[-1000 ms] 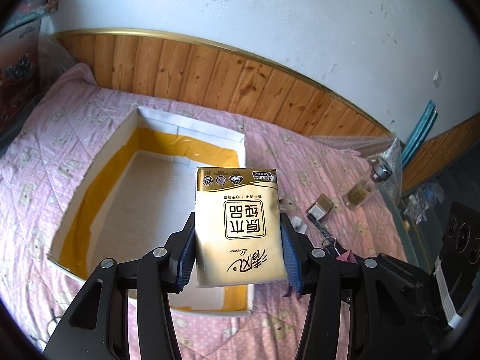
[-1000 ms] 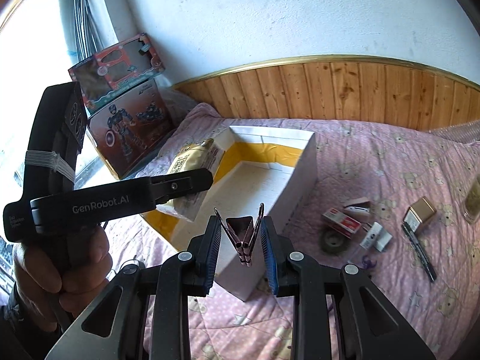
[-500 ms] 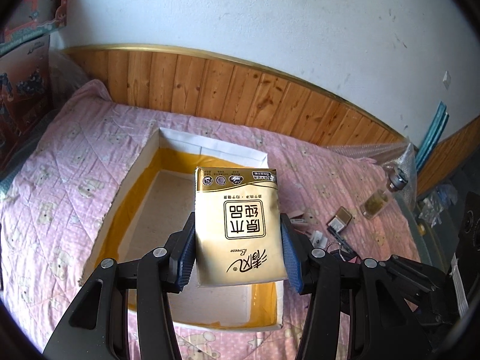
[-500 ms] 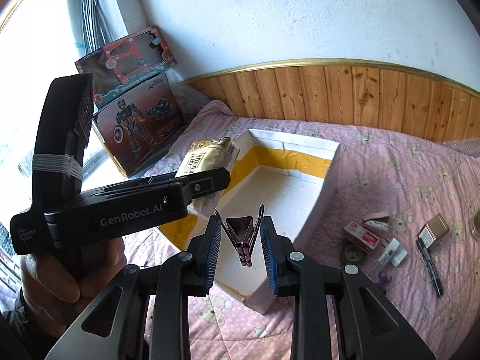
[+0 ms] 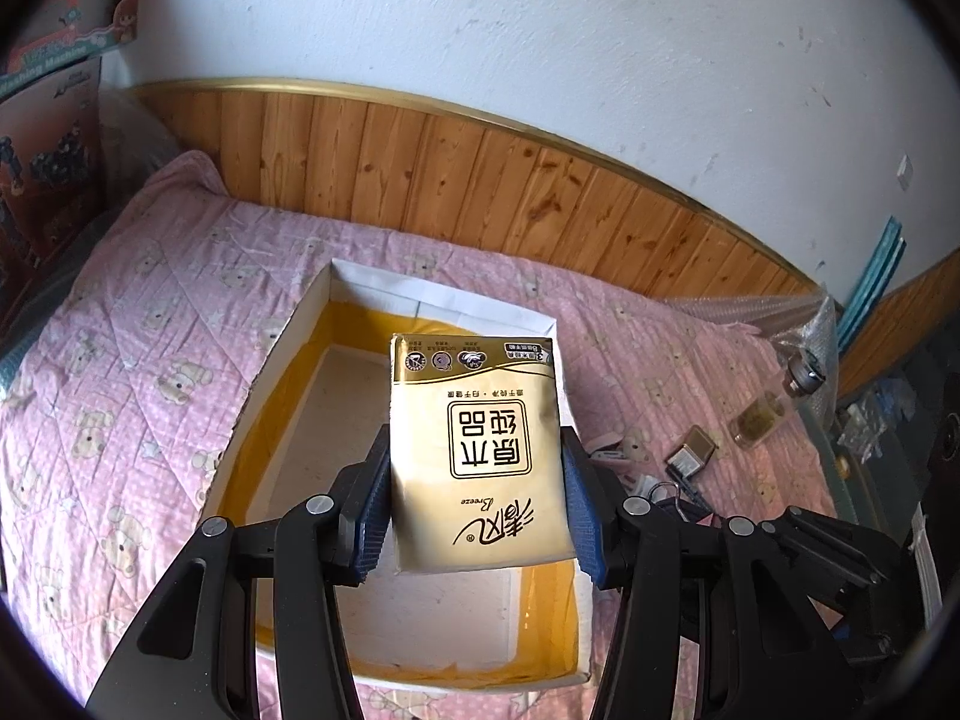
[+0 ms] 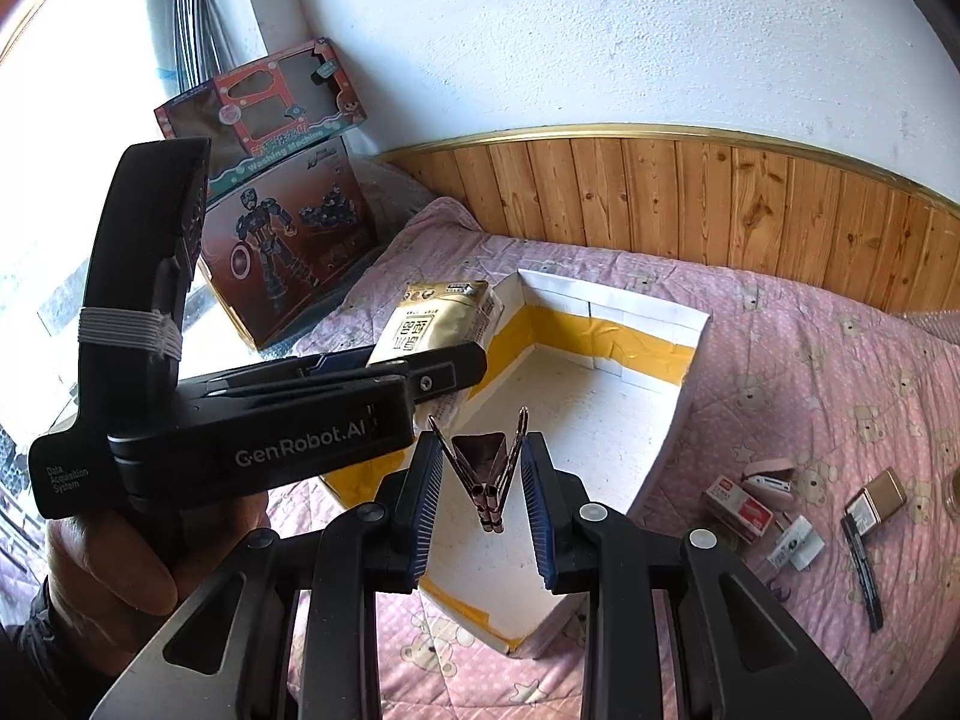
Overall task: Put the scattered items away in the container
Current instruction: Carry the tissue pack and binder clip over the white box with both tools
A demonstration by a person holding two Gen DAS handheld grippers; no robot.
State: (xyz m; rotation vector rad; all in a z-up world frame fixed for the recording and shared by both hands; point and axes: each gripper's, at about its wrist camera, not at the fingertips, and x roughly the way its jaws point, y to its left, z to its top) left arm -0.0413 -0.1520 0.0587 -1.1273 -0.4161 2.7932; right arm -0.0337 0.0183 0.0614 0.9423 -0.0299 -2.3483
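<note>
Gold-wrapped tissue pack [image 5: 477, 456] sits pinched between the blue pads of the left gripper [image 5: 474, 504], upright and held over the white box [image 5: 441, 300]. In the right wrist view the same pack [image 6: 444, 315] hangs just above the box's left wall. The right gripper [image 6: 483, 480] is clamped on a metal binder clip [image 6: 483, 468], its two wire handles splayed out against the pads, above the near corner of the box [image 6: 678, 402]. A hand [image 6: 126, 564] wraps the handle of the left gripper [image 6: 456, 369].

Inside, the box shows only a bare pale floor and a band of yellow tape around the lower walls; nothing lies in it that can be seen.

The box rests on a pink quilted bedspread [image 5: 150, 372] printed with bears. Right of the box, scattered on the bedspread [image 6: 828, 372], lie a red-and-white staple box [image 6: 738, 513], a pink stapler [image 6: 771, 480], a small white packet [image 6: 795, 543], a black pen [image 6: 864, 564] and a gold-coloured lighter [image 6: 882, 495]. A glass bottle [image 5: 774, 405] lies towards the bedspread's far right edge.

Wood panelling [image 6: 690, 198] with a gold trim runs beneath a white plastered wall [image 6: 600, 30]. Two toy boxes [image 6: 282, 228] stand stacked by a bright window at the bed's far left corner.
</note>
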